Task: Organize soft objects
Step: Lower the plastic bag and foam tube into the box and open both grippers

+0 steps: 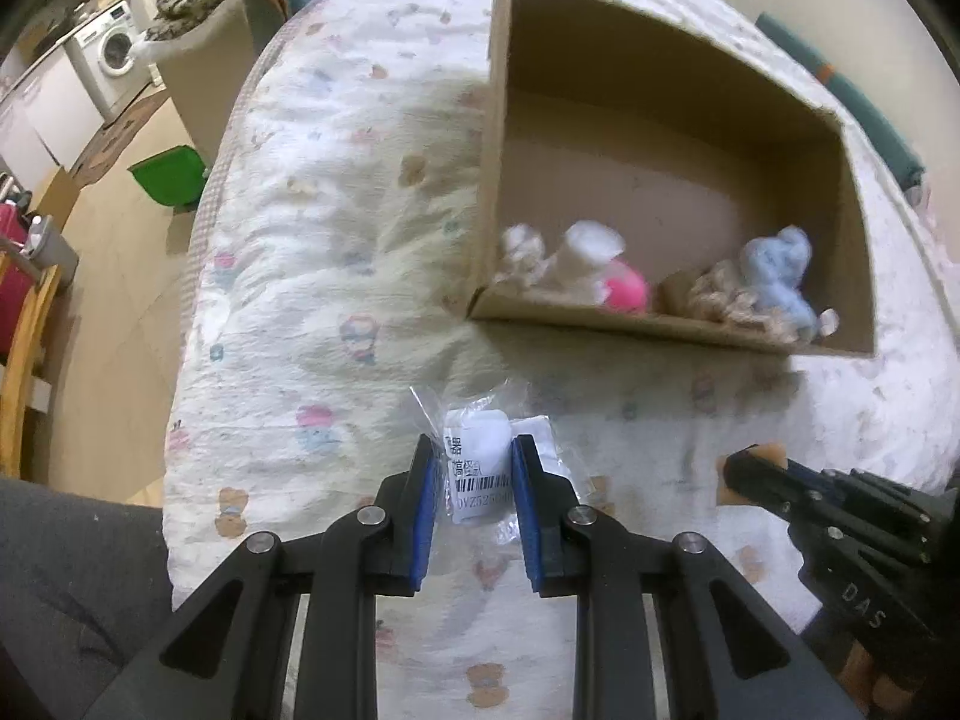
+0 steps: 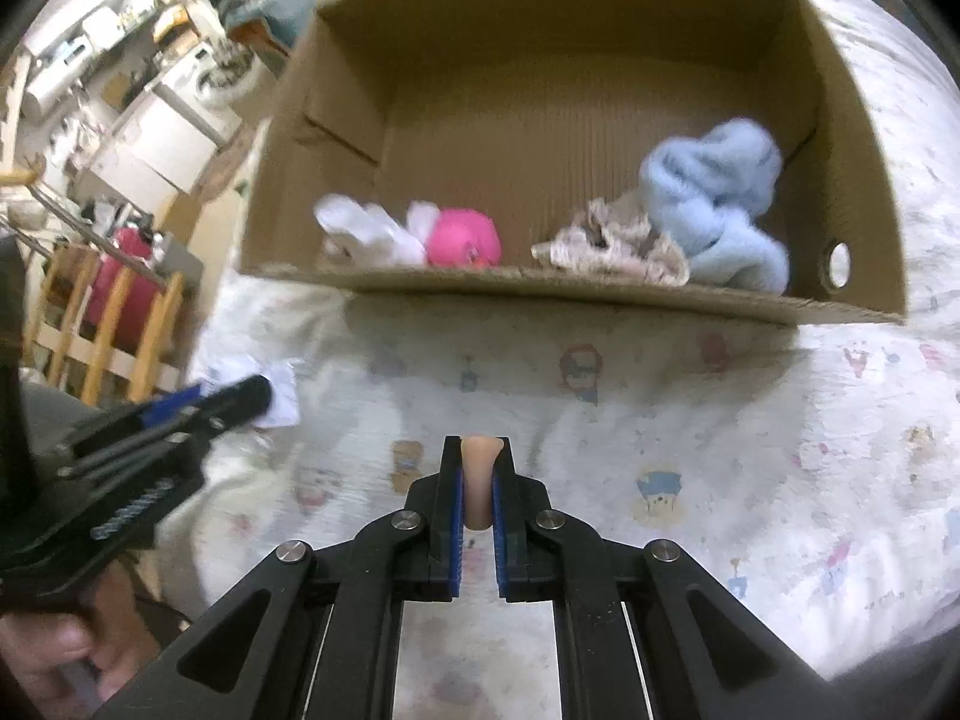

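Note:
A cardboard box (image 1: 780, 342) (image 2: 600, 294) stands on a printed quilt and holds a white soft toy (image 1: 585, 261) (image 2: 366, 228), a pink one (image 1: 627, 294) (image 2: 465, 237), a beige patterned one (image 1: 729, 300) (image 2: 612, 246) and a light blue one (image 1: 780, 276) (image 2: 714, 198). My left gripper (image 1: 471, 474) (image 2: 240, 399) is closed around a clear plastic bag with a barcode label (image 1: 480, 468) in front of the box. My right gripper (image 2: 478, 480) (image 1: 744, 468) is shut on a small peach foam piece (image 2: 479, 480) (image 1: 765, 456) above the quilt, right of the left gripper.
The quilt (image 1: 336, 276) (image 2: 720, 450) covers a bed whose edge drops off on the left. Beyond it are a green bin (image 1: 171, 177), a washing machine (image 1: 117, 51), a wooden rail (image 2: 114, 324) and a red item (image 2: 129, 276).

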### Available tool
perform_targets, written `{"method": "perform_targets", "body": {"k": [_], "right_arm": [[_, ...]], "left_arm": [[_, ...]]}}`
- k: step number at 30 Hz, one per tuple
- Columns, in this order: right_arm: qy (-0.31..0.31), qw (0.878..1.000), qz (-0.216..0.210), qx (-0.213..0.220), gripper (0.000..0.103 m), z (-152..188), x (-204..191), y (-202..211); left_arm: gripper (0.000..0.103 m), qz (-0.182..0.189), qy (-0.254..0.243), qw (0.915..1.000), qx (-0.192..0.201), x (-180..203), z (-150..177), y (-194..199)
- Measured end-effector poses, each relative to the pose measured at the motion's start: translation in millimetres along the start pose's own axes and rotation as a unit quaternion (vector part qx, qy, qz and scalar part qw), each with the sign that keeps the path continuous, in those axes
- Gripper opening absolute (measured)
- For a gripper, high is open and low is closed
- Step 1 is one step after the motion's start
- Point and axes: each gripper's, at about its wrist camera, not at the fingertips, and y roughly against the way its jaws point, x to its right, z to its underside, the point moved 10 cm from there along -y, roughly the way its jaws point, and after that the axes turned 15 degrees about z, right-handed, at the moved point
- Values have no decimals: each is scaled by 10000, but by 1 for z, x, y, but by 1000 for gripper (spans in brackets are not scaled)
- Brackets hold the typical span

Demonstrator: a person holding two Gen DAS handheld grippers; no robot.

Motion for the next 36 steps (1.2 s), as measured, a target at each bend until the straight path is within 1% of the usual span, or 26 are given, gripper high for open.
{"method": "perform_targets", "body": {"k": [5, 8, 13, 19, 24, 26, 28, 31, 33, 34, 36], "right_arm": [[-210, 9982, -144, 551, 10, -20, 4, 27], [-358, 9953, -238, 865, 10, -34, 5, 46], [-624, 9895, -324, 1265, 10, -59, 13, 74], [-738, 9841, -209, 1601, 10, -94, 26, 95], [-818, 9839, -69, 1585, 10, -120, 44, 89], [-819, 9842, 40, 1571, 10, -130, 50, 81], [-912, 9843, 57, 1508, 10, -139, 56, 70], [-1001, 9840, 146, 1469, 10, -141, 64, 50], [-1069, 9853, 193, 1322, 10, -137, 66, 34], [-1097, 9865, 192, 1197, 10, -135, 67, 27], [-1098, 9877, 243, 1082, 10, -133, 68, 18]], "left_arm": [[21, 12, -332, 9980, 534, 20, -23, 31], [21, -26, -532, 9957, 758, 31, -36, 44], [21, 156, -699, 9929, 946, 48, -62, 59], [21, 229, -997, 9880, 1154, 65, -98, 66], [22, 217, -1163, 9854, 1221, 72, -119, 53], [22, 193, -1272, 9836, 1266, 72, -126, 42], [22, 191, -1338, 9830, 1243, 71, -131, 25], [22, 189, -1275, 9846, 1181, 61, -129, 3], [22, 2, -1241, 9857, 1142, 54, -127, -7], [22, 8, -1189, 9870, 1079, 53, -127, -12], [22, 219, -1072, 9891, 981, 53, -128, -19]]}}
